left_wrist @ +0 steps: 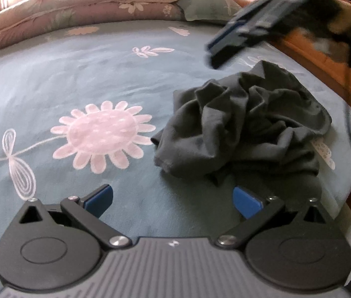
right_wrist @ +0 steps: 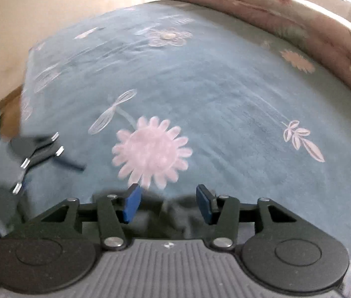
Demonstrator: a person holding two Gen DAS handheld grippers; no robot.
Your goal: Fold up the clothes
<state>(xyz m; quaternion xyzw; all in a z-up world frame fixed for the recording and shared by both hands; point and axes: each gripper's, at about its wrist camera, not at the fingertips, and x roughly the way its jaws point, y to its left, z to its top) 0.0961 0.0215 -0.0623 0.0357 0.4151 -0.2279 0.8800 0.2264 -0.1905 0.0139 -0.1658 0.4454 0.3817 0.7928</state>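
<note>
A crumpled dark grey garment [left_wrist: 244,124] lies in a heap on the blue-grey flowered bed sheet [left_wrist: 101,74], near the bed's right edge. My left gripper [left_wrist: 174,198] is open wide just in front of the heap, its right blue pad close to the cloth and nothing between the jaws. My right gripper [left_wrist: 225,47] shows blurred in the air above and beyond the heap. In the right wrist view the right gripper [right_wrist: 169,202] is open, with a dark blur of the garment [right_wrist: 175,213] low between its fingers; the pads do not press on it. The left gripper [right_wrist: 39,154] appears blurred at the left.
A folded floral quilt [left_wrist: 88,2] and a pillow [left_wrist: 207,5] lie along the far side of the bed. A large pink flower print [left_wrist: 101,134] marks the sheet's middle. A wooden bed frame [left_wrist: 324,57] borders the right edge, with a thin cable [left_wrist: 349,114] hanging there.
</note>
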